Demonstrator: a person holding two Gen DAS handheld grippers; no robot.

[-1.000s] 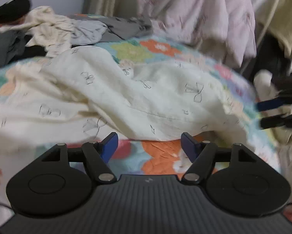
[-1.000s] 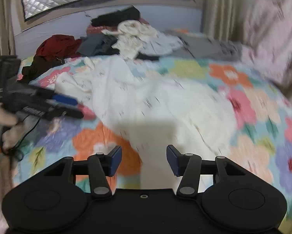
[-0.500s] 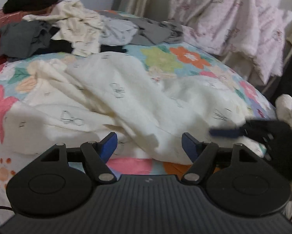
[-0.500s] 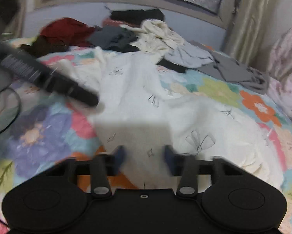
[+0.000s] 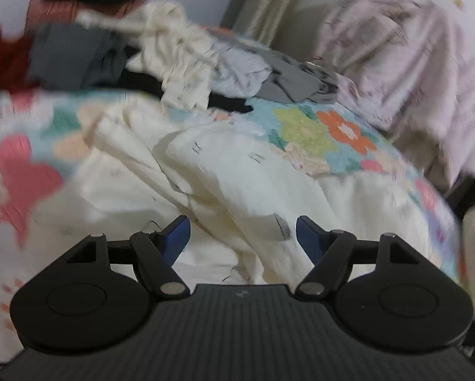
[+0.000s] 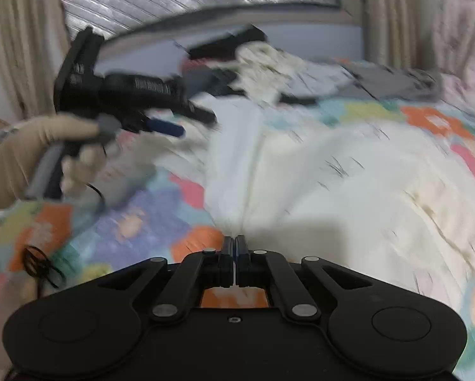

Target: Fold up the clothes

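1. While both cameras smear with motion blur, the floral bedspread [image 5: 304, 127] fills the scene, covered in orange, pink and green flowers and carrying everything else.
2. On top of it sprawls the cream garment [image 6: 348, 174], printed with small dark marks, rumpled in long folds across the middle of the bed and reaching right to the near edge in both wrist views.
3. Back by the headboard sits a heap of unfolded clothes [image 5: 161, 60]: grey, black, dark red and another cream piece, well apart from the spread garment.
4. A pale pink blanket [image 5: 405, 63] hangs bunched up off to the right, beyond the bed's edge.
5. The left gripper [image 5: 242, 238] hovers low over the garment's folds with its blue pads spread wide, cloth lying below the gap but neither pad pressing on it; in the right wrist view a gloved hand [image 6: 47, 155] carries it at the left.
6. The right gripper [image 6: 236, 247] has just snapped its jaws together, and they meet at the garment's near edge, where the cloth bunches into creases that fan out from the tips, pinched between them.
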